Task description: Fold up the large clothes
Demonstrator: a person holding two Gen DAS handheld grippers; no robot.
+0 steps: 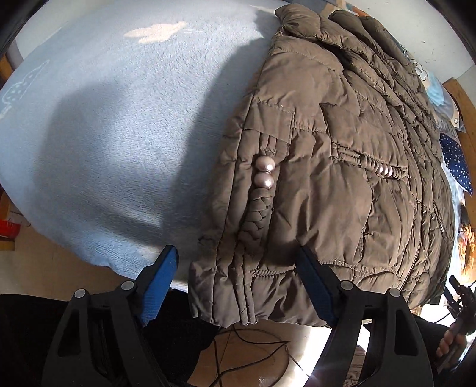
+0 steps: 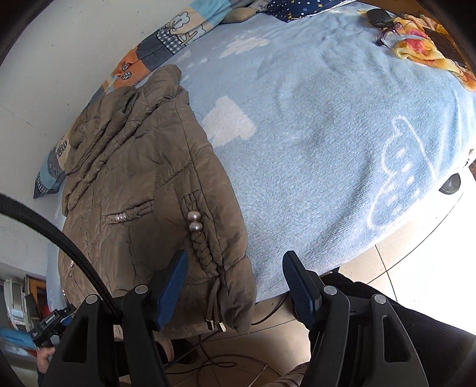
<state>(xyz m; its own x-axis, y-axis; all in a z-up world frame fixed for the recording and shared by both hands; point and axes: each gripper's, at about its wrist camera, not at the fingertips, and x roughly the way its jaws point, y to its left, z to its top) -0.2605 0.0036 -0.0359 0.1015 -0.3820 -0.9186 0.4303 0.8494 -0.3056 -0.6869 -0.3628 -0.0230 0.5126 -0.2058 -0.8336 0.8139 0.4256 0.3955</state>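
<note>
A brown quilted puffer jacket (image 1: 342, 154) lies folded lengthwise on a light blue blanket (image 1: 119, 125), its hem hanging over the bed's front edge. Braided cords with silver beads (image 1: 264, 175) run down its front. My left gripper (image 1: 238, 262) is open, its blue pads either side of the hem, holding nothing. In the right wrist view the jacket (image 2: 142, 184) lies at the left on the blanket (image 2: 327, 148). My right gripper (image 2: 235, 268) is open over the jacket's lower right corner, holding nothing.
A patchwork quilt (image 2: 166, 38) and a navy star pillow (image 2: 297, 7) lie at the bed's far end by the white wall. Glasses (image 2: 389, 34) and a yellow floral cloth (image 2: 425, 47) lie at the far right. Cables (image 1: 253, 345) run over the tiled floor below the bed edge.
</note>
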